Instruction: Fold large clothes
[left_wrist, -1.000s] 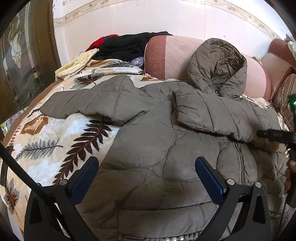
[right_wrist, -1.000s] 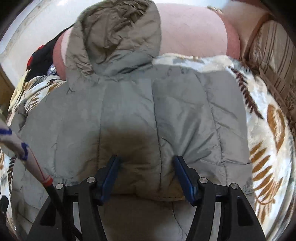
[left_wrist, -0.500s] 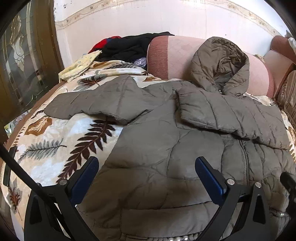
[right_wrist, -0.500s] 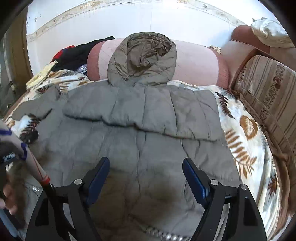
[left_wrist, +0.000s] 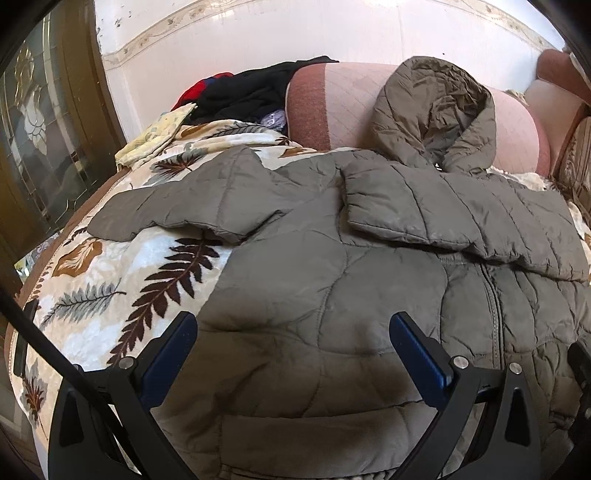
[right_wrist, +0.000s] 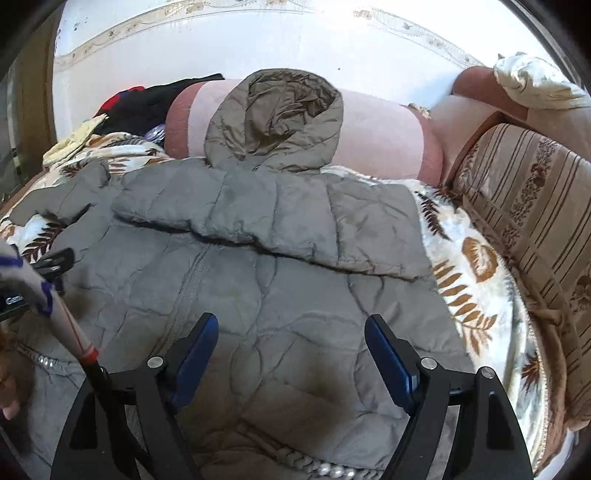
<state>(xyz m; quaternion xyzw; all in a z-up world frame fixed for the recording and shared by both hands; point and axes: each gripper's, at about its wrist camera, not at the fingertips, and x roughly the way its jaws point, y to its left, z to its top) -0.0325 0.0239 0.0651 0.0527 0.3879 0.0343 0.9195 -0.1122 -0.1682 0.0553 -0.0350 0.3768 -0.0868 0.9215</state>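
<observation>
A grey-brown hooded jacket (left_wrist: 332, 280) lies front-up on a leaf-patterned blanket (left_wrist: 110, 280), filling the middle of both views. Its hood (right_wrist: 273, 118) rests against a pink bolster (right_wrist: 380, 140) at the top. One sleeve (right_wrist: 280, 225) is folded across the chest; the other (left_wrist: 192, 199) stretches toward the left of the left wrist view. The left gripper (left_wrist: 291, 354) and right gripper (right_wrist: 291, 354) hover above the jacket's lower part at the bottom of their frames, jaws wide, nothing between them.
</observation>
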